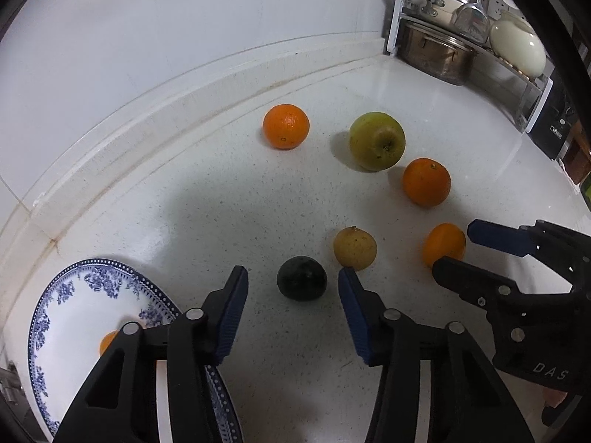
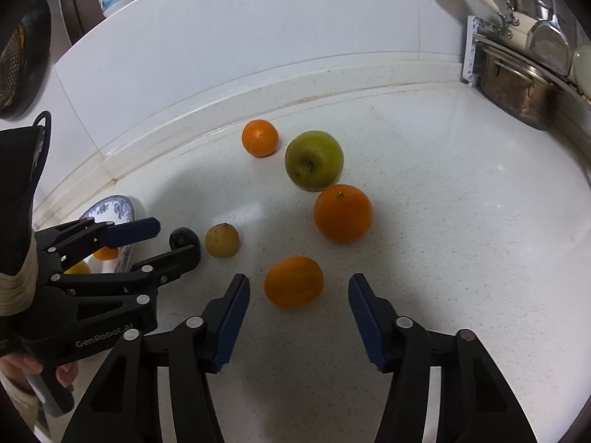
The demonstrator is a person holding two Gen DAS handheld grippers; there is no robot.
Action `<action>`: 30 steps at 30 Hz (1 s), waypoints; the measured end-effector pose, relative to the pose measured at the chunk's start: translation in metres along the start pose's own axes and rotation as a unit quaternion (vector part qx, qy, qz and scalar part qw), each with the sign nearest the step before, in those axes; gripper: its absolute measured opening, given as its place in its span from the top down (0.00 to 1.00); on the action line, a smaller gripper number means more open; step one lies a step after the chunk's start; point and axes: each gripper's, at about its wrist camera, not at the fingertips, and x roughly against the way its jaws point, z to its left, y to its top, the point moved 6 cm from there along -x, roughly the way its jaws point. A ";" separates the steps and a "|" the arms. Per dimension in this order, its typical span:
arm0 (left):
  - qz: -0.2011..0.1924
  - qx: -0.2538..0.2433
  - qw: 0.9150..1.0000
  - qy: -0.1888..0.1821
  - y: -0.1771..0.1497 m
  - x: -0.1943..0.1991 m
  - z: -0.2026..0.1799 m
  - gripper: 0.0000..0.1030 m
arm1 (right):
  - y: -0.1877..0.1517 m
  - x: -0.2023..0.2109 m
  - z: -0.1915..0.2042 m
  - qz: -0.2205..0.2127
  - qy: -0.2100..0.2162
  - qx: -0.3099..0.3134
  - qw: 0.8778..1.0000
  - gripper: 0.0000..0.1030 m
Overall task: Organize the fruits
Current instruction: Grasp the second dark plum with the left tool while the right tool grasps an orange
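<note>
My left gripper point(image 1: 293, 272) is open, with a dark green fruit point(image 1: 302, 278) lying between its blue pads and touching neither. My right gripper point(image 2: 298, 278) is open around an orange point(image 2: 294, 282), with a gap on both sides. A yellowish fruit point(image 1: 355, 248) lies between the two. Farther back sit an orange point(image 1: 286, 126), a green apple point(image 1: 376, 141) and another orange point(image 1: 426, 181). A blue-patterned plate point(image 1: 66, 306) at the near left holds a small orange fruit point(image 1: 107, 341), partly hidden by my left gripper. The right wrist view shows a yellow fruit point(image 2: 77, 267) there too.
A raised ledge point(image 1: 184, 110) and white wall bound the counter at the back. A steel pot point(image 1: 436, 55) under a dish rack point(image 1: 480, 7) stands at the back right, beside a black appliance point(image 1: 554, 125). A hand point(image 2: 22, 369) holds the left gripper.
</note>
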 end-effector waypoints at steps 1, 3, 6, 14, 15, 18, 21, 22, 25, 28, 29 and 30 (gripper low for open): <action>0.000 0.001 1.000 -0.002 0.000 0.000 0.000 0.54 | 0.000 -0.001 0.000 0.001 0.000 0.000 1.000 0.46; 0.004 0.002 1.000 -0.002 0.000 -0.003 -0.001 0.58 | 0.000 -0.003 0.000 0.003 0.001 0.000 1.000 0.46; 0.007 0.007 1.000 -0.004 0.000 -0.008 0.000 0.62 | 0.000 -0.007 0.000 0.008 0.003 0.002 1.000 0.51; 0.009 0.010 1.000 -0.020 0.000 -0.012 0.001 0.73 | 0.001 -0.014 0.004 0.015 0.009 0.014 1.000 0.61; 0.008 0.009 1.000 -0.019 0.000 -0.012 0.002 0.73 | 0.001 -0.013 0.004 0.013 0.007 0.017 1.000 0.64; 0.008 0.006 1.000 -0.016 0.002 -0.014 -0.001 0.73 | 0.002 -0.013 0.004 0.012 0.009 0.020 1.000 0.64; 0.002 0.005 1.000 -0.006 0.001 -0.011 -0.001 0.73 | 0.002 -0.012 0.004 0.010 0.013 0.020 1.000 0.65; 0.000 0.006 1.000 -0.003 0.001 -0.009 -0.001 0.73 | 0.002 -0.011 0.005 0.009 0.014 0.022 1.000 0.65; -0.005 0.009 1.000 -0.002 0.000 -0.002 -0.002 0.73 | 0.002 -0.006 0.008 0.002 0.013 0.032 0.999 0.65; -0.015 0.013 1.000 -0.001 -0.004 0.009 -0.002 0.73 | 0.002 -0.001 0.012 -0.003 0.018 0.037 0.999 0.65; -0.018 0.014 1.000 -0.001 -0.005 0.013 -0.002 0.73 | 0.002 0.000 0.013 -0.005 0.020 0.038 0.999 0.65; -0.021 0.016 1.000 -0.003 -0.006 0.017 -0.001 0.73 | 0.003 0.003 0.015 -0.008 0.022 0.040 0.999 0.65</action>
